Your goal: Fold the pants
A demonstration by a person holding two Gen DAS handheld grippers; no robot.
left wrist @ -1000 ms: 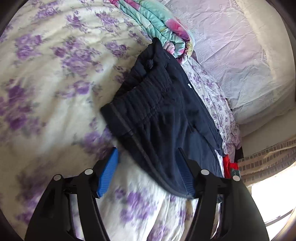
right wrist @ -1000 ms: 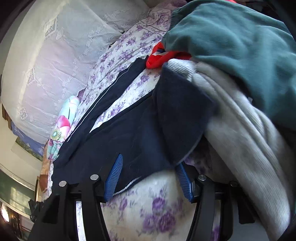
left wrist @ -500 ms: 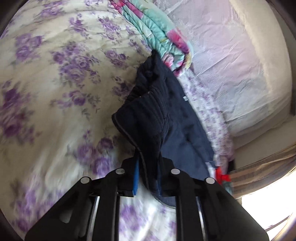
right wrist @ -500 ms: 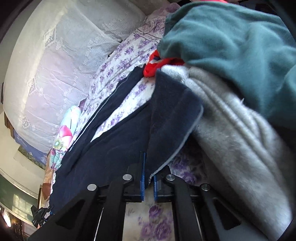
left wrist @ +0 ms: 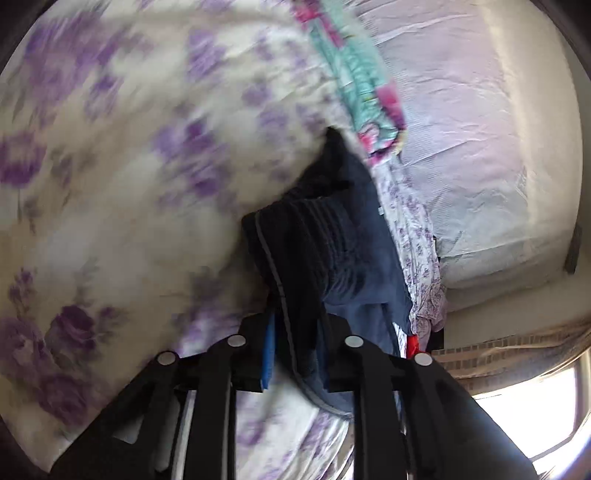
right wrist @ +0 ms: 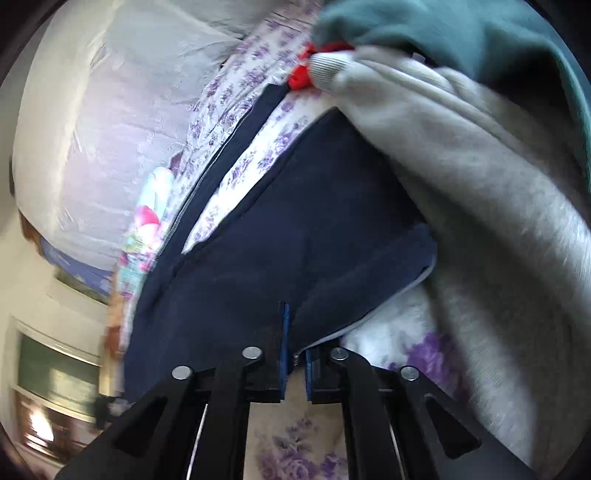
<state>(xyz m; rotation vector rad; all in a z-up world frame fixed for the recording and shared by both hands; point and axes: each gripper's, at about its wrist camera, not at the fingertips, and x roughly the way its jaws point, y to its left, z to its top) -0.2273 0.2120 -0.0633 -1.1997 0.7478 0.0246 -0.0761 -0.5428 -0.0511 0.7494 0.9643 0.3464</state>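
In the left wrist view: the left tool (left wrist: 295, 350) is clamped on the waistband end of the pants (left wrist: 332, 251), blue pads pinching a bunched edge with its pale piping. Jaws were opening slightly just now, cloth still between them. The pants are navy, one pair, running away along the far edge of the bed (left wrist: 110, 184), which wears a cream sheet with purple flowers. The waistband corner looks raised off the sheet, so the fold seems only begun: no layer is laid over another yet. One folded floral quilt (left wrist: 362, 96) lies beyond the pants, touching their far end. One red item (left wrist: 413, 345) shows at the bed's edge, kind unclear. View is blurred on the left.

In the right wrist view: the right tool (right wrist: 295, 354) is pinched shut on the hem edge of the near leg, thin cloth between the pads. Two legs counted, spread apart in a V with sheet showing between them, so they still need bringing together. One grey garment (right wrist: 480, 184) overlaps the near leg's end; one teal garment (right wrist: 461, 33) sits on top of that.

Judgement: both ends gripped, folding itself still to do.
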